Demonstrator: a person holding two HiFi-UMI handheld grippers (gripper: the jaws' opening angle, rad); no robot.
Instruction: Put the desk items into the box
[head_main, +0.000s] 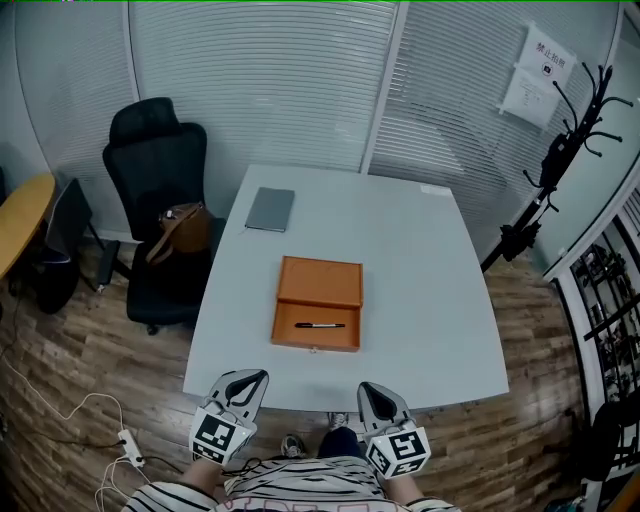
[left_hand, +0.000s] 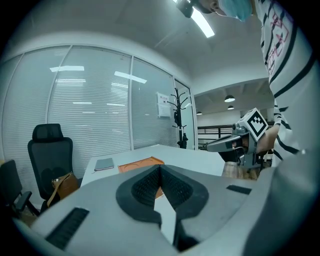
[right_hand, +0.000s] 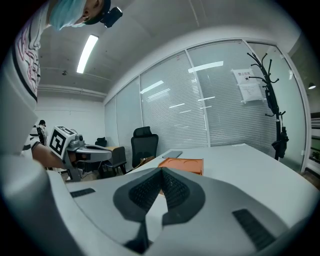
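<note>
**Both grippers waiting at the near edge of the desk.** The orange box (head_main: 345, 338) is sitting open near the middle of the white desk (head_main: 430, 300) with its lid folded back, and a black pen (head_main: 320, 325) is lying inside its tray. A grey notebook (head_main: 270, 209) is lying flat at the far left corner, well apart from the box, and appears to be the one item not yet packed. Risks, as judged: because the notebook is lying flush on the desktop, jaws arriving closed or too narrow would be skidding over its cover. That would be pushing it toward the desk edge beside the black chair (head_main: 155, 170). A low reach across the box may also be knocking the open lid, and a careless drop may be landing the notebook askew on the pen. Pose: the left gripper (head_main: 247, 380) and the right gripper (head_main: 378, 392) are hovering side by side just off the near edge, close to the person's torso. Both are pointing forward toward the box. On each gripper the pads are pressing tip to tip, with nothing between them.
</note>
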